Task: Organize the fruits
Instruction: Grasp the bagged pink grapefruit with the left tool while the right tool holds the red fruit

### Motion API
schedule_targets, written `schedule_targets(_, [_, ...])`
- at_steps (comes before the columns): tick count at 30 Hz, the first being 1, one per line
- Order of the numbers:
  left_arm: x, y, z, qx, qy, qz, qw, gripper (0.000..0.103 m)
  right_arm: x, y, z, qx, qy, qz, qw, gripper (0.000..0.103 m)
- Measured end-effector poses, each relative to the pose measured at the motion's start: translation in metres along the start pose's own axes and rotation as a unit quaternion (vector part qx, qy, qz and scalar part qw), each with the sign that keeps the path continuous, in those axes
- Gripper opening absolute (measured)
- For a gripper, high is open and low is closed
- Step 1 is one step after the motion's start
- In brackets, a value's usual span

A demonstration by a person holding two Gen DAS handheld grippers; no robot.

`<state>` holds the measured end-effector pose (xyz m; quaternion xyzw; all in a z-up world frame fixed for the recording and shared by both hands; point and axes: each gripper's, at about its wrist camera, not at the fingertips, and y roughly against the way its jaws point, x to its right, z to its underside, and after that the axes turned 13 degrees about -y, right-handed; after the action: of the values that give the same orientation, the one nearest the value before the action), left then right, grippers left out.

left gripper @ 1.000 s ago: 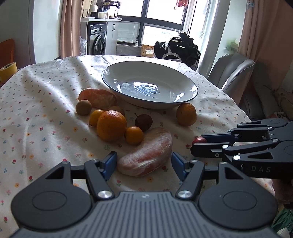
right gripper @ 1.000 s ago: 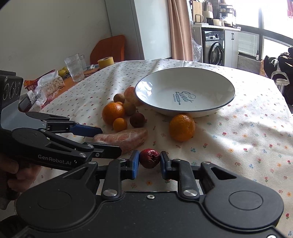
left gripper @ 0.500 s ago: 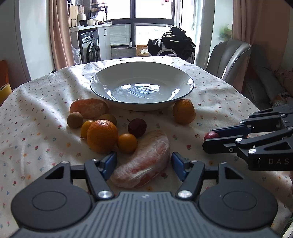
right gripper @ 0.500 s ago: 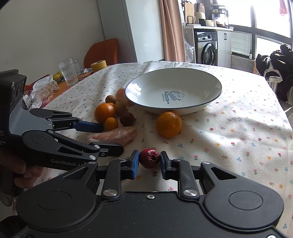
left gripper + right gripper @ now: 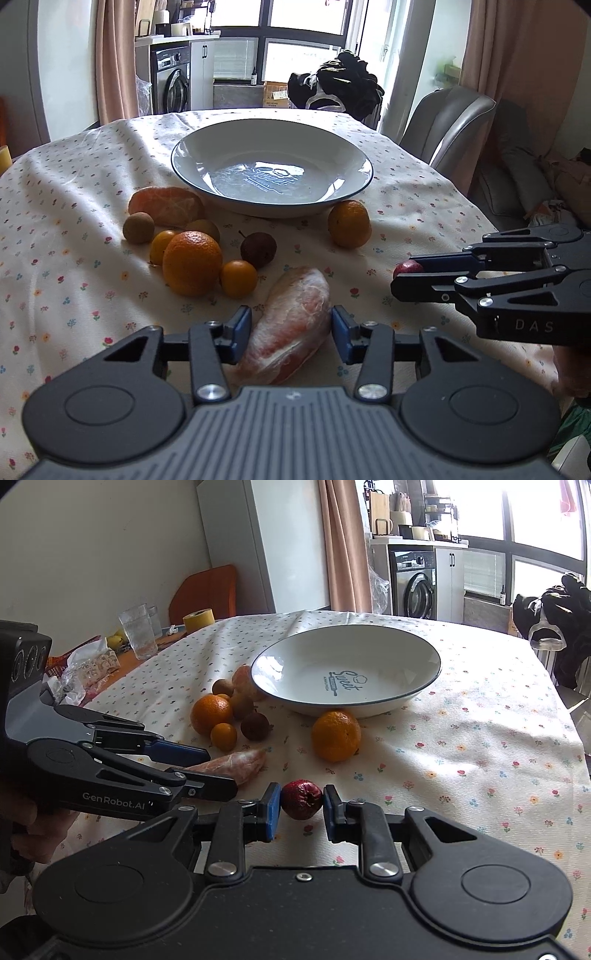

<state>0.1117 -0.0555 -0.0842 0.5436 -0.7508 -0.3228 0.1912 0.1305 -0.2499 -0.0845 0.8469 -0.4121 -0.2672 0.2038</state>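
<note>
Gripping a small red fruit point(image 5: 301, 799) between both pads, right gripper point(image 5: 298, 805) hovered above tablecloth point(image 5: 480, 746), short of white plate point(image 5: 424, 686). Left gripper point(image 5: 291, 328) gaped wide around wrapped peeled fruit point(image 5: 291, 325), pads apart from it.

A wrinkled dark-red fruit point(image 5: 301, 799) sits pinched between the right claw's point(image 5: 298, 807) pads, near a lone orange point(image 5: 335, 735).

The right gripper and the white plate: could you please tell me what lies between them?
One orange sits on the tablecloth against the white plate rim, seen in the right wrist view. The right gripper is closed on a small red fruit.
</note>
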Motion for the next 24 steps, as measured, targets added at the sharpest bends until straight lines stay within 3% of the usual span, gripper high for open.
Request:
schedule_targets(5, [0.002, 0.003, -0.001, 0.001, 0.003, 0.011, 0.9999, 0.044, -0.001, 0.002, -0.001, 0.003, 0.001, 0.000, 1.000, 0.023])
schedule_targets(9, [0.008, 0.009, -0.005, 0.014, -0.014, 0.011, 0.9997, 0.030, -0.002, 0.003, -0.002, 0.006, 0.002, -0.003, 1.000, 0.023])
schedule_targets(24, [-0.010, 0.014, -0.010, 0.024, 0.012, 0.028, 0.9993, 0.026, -0.013, -0.012, -0.008, -0.001, 0.010, -0.018, 1.000, 0.023])
